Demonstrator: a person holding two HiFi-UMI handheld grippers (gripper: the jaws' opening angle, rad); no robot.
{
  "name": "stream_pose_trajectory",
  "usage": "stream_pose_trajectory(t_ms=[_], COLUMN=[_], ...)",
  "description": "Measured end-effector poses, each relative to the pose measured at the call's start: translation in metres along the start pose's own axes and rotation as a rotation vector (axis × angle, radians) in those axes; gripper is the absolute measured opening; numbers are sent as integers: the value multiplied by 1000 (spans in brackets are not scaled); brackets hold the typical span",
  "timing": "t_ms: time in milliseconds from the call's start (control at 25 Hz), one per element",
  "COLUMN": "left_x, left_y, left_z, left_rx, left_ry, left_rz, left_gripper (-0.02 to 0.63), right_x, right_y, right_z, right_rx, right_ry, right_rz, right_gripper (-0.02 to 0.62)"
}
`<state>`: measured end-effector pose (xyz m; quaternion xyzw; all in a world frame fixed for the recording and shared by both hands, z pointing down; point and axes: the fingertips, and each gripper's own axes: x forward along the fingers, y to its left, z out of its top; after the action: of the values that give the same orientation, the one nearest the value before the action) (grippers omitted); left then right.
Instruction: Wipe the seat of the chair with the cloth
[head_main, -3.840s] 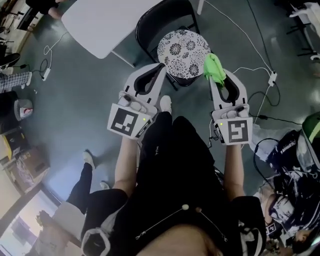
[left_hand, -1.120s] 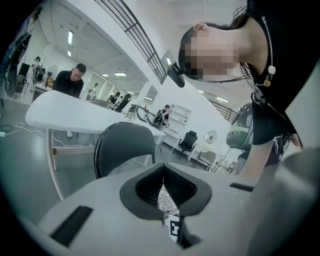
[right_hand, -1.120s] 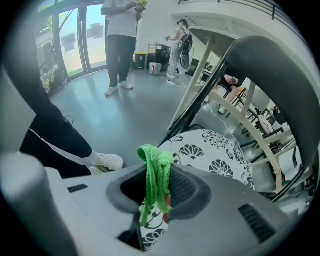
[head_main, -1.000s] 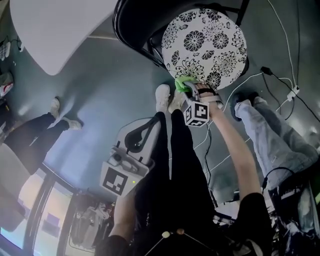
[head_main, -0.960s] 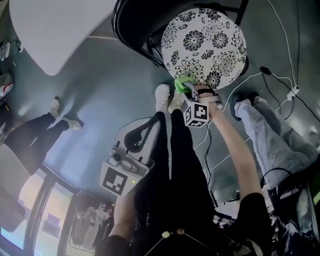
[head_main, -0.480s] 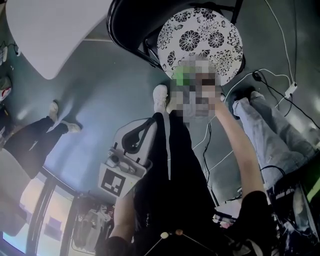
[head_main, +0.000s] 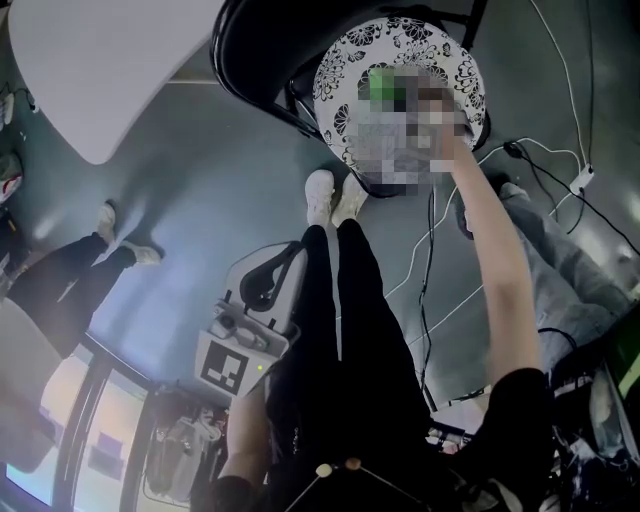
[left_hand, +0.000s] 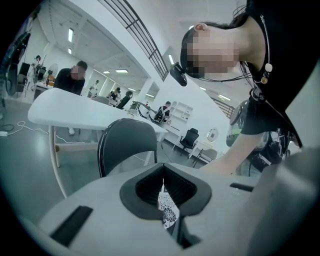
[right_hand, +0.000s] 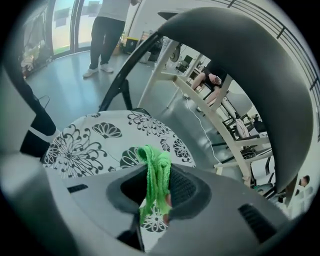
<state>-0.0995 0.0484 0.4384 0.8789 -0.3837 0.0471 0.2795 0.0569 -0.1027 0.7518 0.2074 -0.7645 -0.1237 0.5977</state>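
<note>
Clamping a green cloth (right_hand: 156, 162) between the jaws of the right gripper (right_hand: 152, 172), with the fabric bunched into an upright fold and sticking out past the tips. Held low over the round seat (right_hand: 85, 145) of the chair, white with a black flower print. Not possible to tell whether the cloth is touching the seat. Mostly hidden in the head view, apart from a green corner near the middle of the seat. Reaching there with the right arm stretched forward and down.

Holding the left gripper (head_main: 285, 262) back beside the left leg, well apart from the chair and pointed toward it. Closed to a thin slit, with nothing between the jaws. Only a sliver of flower print to be seen through that slit in the left gripper view.

Standing just short of the seat's near edge, both shoes (head_main: 320, 195) on the grey floor (head_main: 200, 170). Beyond the seat, the black curved backrest (right_hand: 235, 65). Left of the chair, a white desk (head_main: 100, 70). Right of the chair, white cables (head_main: 560, 170) on the floor. At far left, another person's legs (head_main: 60, 270) in dark trousers.
</note>
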Motion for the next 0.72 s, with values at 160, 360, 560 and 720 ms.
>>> stream_pose_trajectory(t_ms=[160,360,560,720], left_x=[-5,-3,-2,-1], left_y=[5,7,6,6], left_z=[-3,-6,-9,-15], left_rx=[-8,-14,-17,-23], left_ry=[13,24,37,51], left_rz=[23,26,23,19], left_gripper=[5,5,5,5], right_x=[9,23,34,40], right_y=[-35,-51,-64,-57], right_z=[-10,-18,-26,-33], right_rx=[-26,-83,-23,-3], right_ry=[34,52,73,79], right_rz=[-26,-17,-3,29], right_gripper=[97,97,97,97])
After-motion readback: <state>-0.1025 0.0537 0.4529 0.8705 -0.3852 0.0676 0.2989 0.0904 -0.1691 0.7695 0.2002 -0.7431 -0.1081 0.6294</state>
